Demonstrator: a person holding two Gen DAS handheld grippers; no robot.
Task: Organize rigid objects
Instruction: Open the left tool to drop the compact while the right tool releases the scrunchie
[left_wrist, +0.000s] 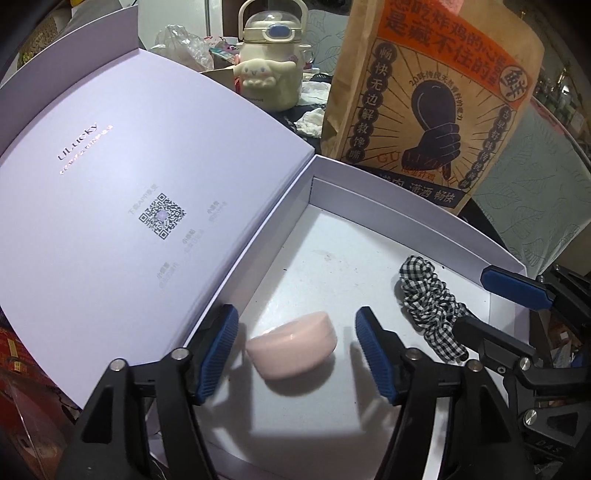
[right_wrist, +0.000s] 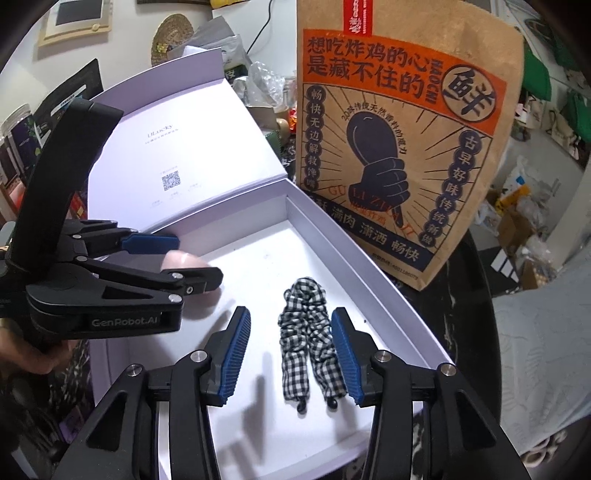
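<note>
Both claws gape; left claw (right_wrist: 194, 258) half hides pink jar (right_wrist: 184, 260).

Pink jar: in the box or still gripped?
In the box, not gripped. The pink jar lies tilted on the box floor between the open left gripper fingers.

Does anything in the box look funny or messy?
A little. The pink case lies tilted on the box floor, not flat. The checkered scrunchie is soft cloth, odd among rigid things. Dark smudges mark the floor.
</note>
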